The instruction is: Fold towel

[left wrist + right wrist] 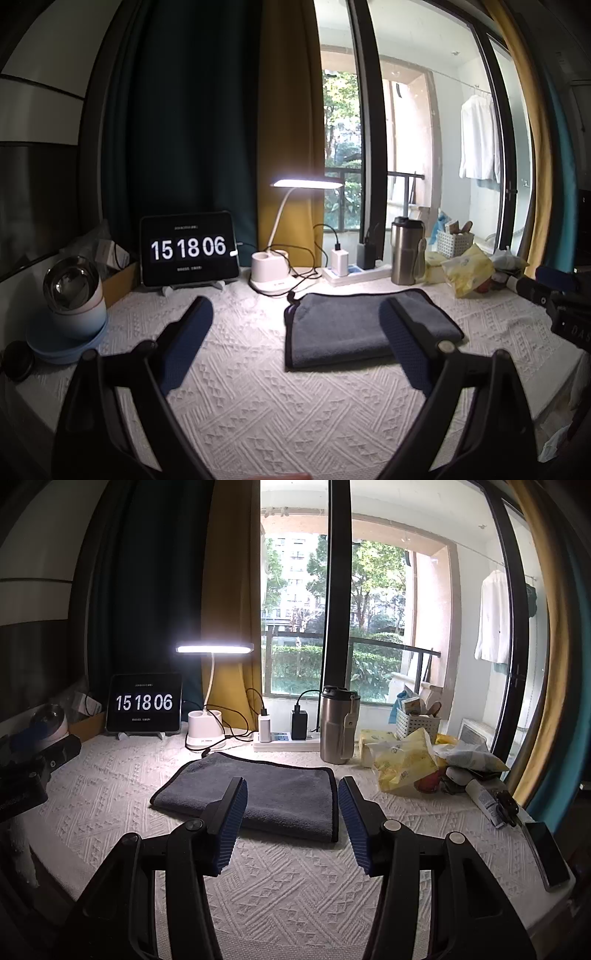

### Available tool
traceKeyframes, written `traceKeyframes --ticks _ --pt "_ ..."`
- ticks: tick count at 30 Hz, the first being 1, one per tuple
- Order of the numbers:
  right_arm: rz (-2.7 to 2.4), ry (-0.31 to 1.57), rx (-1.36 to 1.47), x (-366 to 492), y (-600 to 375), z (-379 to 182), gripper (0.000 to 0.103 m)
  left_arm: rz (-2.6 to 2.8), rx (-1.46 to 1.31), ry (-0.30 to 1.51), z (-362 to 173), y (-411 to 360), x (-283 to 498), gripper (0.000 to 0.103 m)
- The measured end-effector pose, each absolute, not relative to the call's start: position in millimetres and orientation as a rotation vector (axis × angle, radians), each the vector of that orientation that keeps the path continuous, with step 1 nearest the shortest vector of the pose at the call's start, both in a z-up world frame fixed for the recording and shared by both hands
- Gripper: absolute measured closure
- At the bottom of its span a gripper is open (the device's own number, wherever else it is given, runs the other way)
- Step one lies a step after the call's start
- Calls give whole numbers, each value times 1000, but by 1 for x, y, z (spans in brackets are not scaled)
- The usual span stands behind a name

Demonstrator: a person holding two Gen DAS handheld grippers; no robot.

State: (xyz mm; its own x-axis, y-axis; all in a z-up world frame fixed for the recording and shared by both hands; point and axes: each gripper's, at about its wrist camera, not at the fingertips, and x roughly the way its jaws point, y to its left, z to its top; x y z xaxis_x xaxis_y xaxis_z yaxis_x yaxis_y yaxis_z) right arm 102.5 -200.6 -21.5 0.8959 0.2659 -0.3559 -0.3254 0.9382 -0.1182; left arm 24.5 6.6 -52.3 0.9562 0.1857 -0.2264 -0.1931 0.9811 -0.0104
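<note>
While the folded grey towel [255, 797] lies flat on the white textured tablecloth [295, 886], in front of the desk lamp [207, 701] and the steel tumbler [338, 725], both grippers hover clear of it. The left gripper [299, 317] is spread wide, its right finger overlapping the towel's near right part in that view. The right gripper [291, 797] is also parted and empty, its fingers framing the towel's near right corner.
</note>
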Motion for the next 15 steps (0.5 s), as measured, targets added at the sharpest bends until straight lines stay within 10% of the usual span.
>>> traceKeyframes --ticks 15 --pt "302 353 -169 103 -203 -23 49 189 -36 234 -54 6 26 11"
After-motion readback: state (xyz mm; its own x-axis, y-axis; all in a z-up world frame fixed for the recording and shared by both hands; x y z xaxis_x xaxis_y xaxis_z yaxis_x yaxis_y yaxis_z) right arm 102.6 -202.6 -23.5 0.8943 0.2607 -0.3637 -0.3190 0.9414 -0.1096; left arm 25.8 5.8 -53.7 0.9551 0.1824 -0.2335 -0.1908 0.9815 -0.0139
